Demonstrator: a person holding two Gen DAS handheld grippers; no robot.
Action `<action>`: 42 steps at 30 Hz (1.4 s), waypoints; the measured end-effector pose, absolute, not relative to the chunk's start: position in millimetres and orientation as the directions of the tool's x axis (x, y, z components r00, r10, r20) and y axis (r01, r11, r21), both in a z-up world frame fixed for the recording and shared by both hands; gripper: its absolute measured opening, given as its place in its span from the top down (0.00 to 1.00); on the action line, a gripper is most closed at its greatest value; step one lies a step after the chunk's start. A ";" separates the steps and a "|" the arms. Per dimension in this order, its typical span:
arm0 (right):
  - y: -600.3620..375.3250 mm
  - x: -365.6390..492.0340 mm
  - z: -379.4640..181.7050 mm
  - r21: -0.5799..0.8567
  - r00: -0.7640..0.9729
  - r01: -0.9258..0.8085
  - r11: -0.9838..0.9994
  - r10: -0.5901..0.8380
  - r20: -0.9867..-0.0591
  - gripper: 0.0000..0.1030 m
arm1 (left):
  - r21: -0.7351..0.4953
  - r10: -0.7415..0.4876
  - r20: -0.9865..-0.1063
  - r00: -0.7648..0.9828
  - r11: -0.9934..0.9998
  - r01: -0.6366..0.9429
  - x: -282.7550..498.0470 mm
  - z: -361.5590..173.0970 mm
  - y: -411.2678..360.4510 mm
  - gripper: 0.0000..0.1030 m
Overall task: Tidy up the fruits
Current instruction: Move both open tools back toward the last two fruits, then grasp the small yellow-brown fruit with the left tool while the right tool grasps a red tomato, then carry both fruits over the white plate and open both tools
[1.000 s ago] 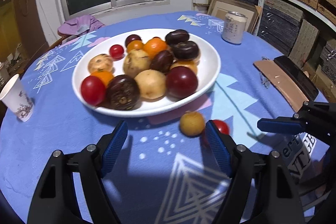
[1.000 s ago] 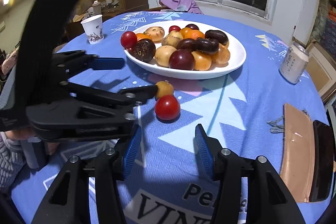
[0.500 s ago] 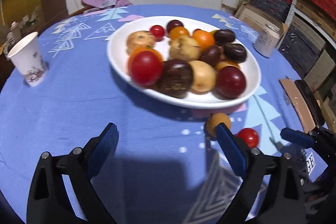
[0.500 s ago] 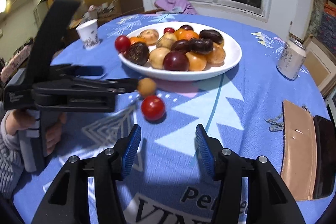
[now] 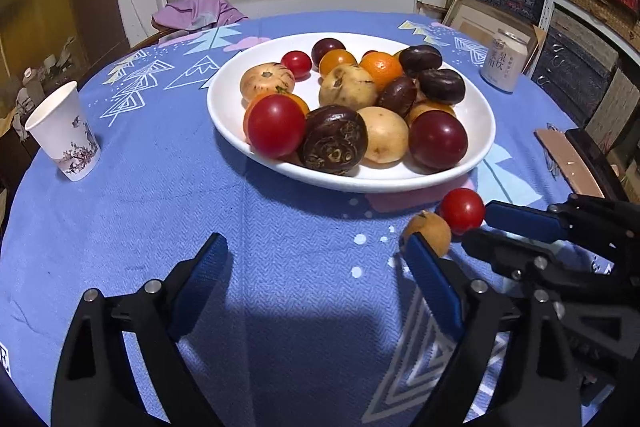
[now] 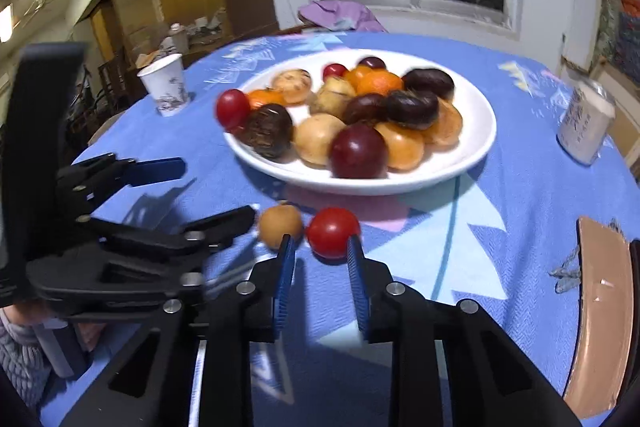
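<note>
There, on the blue patterned tablecloth (image 5: 168,203), a white plate (image 5: 482,131) heaped with fruit was seen at the middle of the round table. Two fruits lay off the plate, just in front of its near rim: a red tomato (image 6: 333,232) and a small tan fruit (image 6: 279,225), set side by side and nearly touching. The right gripper (image 6: 320,247) was held low over the cloth, its blue-padded fingers (image 6: 285,279) parted and placed to either side of the tomato's near edge; whether the pads touched it could not be told. The left gripper (image 5: 316,255) was spread wide above bare cloth, nothing between its fingers, with its right fingertip just in front of the tan fruit. A paper cup (image 5: 64,131) stood well apart at the left, and a drink can (image 5: 503,61) stood beyond the plate at the right.
</note>
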State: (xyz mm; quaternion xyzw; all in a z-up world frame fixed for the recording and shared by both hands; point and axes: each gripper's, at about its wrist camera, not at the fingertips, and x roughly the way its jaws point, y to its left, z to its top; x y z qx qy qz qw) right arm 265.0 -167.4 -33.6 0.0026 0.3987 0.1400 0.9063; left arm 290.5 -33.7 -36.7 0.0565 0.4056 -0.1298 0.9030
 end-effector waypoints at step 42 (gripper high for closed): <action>-215.0 277.8 -34.5 0.273 0.624 -0.097 0.957 0.272 -0.732 0.71 | 0.052 -0.271 -0.761 0.589 0.880 0.472 281.2 -41.4 -102.1 0.73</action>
